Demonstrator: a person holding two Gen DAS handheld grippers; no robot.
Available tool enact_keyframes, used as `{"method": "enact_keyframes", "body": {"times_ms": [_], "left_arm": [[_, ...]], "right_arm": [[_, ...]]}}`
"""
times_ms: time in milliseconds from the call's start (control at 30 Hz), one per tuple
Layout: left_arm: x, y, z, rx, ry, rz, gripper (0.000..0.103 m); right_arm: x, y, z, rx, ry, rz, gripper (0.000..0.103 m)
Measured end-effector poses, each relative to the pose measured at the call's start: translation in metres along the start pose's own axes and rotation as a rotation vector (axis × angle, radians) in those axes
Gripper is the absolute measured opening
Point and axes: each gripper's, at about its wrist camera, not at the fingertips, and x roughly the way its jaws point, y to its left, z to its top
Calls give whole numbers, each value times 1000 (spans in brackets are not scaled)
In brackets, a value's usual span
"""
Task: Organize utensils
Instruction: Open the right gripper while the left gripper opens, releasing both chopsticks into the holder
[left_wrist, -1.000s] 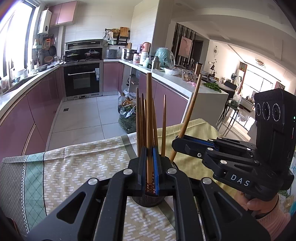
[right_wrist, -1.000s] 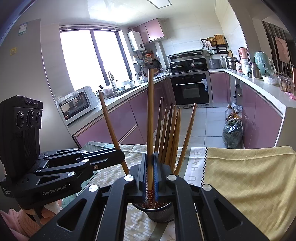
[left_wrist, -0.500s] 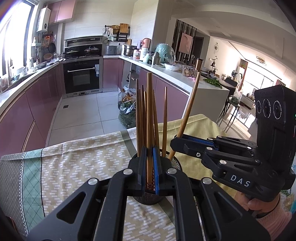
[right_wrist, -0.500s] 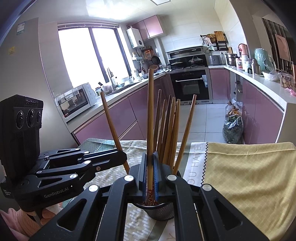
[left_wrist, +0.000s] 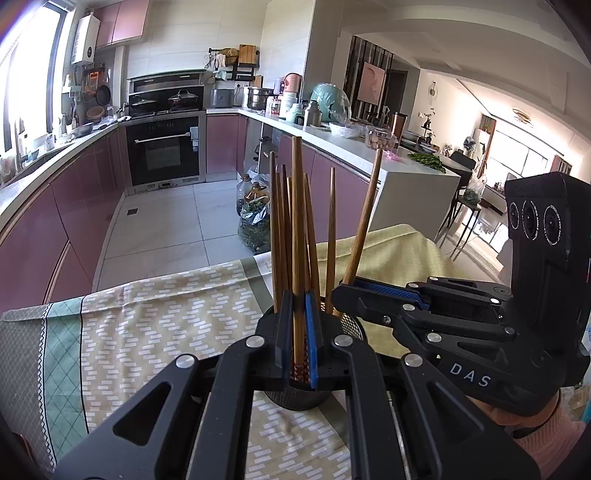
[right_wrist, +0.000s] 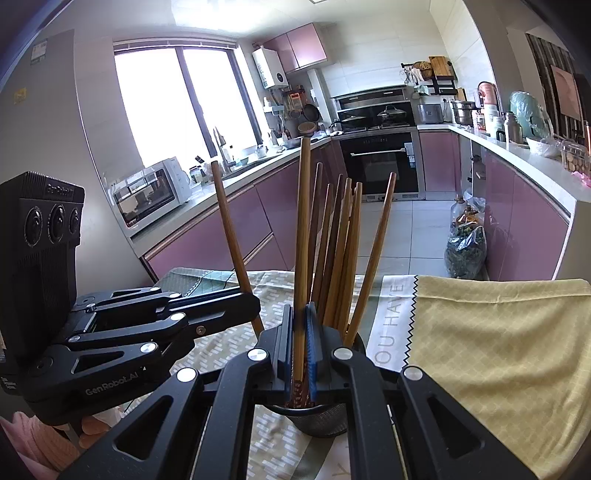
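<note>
A dark mesh utensil holder (left_wrist: 351, 325) (right_wrist: 325, 417) stands on the table and holds several wooden chopsticks (left_wrist: 280, 229) (right_wrist: 340, 243). My left gripper (left_wrist: 300, 354) is shut on one upright chopstick (left_wrist: 297, 221), its lower end over the holder. My right gripper (right_wrist: 300, 354) is shut on another upright chopstick (right_wrist: 303, 221), also over the holder. The right gripper shows in the left wrist view (left_wrist: 343, 291) with its chopstick (left_wrist: 364, 218) leaning. The left gripper shows in the right wrist view (right_wrist: 251, 306) with its chopstick (right_wrist: 231, 232).
The table carries a patterned beige and green cloth (left_wrist: 147, 325) and a yellow cloth (right_wrist: 498, 339). Beyond the table's far edge are a tiled floor, purple cabinets (left_wrist: 74, 221), an oven (left_wrist: 166, 151) and a bag of greens (right_wrist: 463, 251).
Both grippers with their chopsticks have sunk a little toward the holder. The holder and its chopsticks have not moved.
</note>
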Motion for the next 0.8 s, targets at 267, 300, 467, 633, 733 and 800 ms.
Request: {"method": "enact_keyframes", "body": {"times_ms": [267,300,467,633,733,800], "left_arm": [[13,4,6,-2,13,7,7],[15,4,7,0,15,7,7],[26,5,8,4,29,3,7],[35,9,7,-3,40,8,7],[40,11,6,-7,48,10,8],[43,13,7,-11,54,8,8]], "right_arm": [[2,-2,1,7,6,1,6],[3,-2,1,8,7,1,6],[5,-4,2,13,10,4,6],[10,-7,4,31,15,4,6],[12,-9,5,38,18,4,6],[14,-10,5,42,19,6,6]]}}
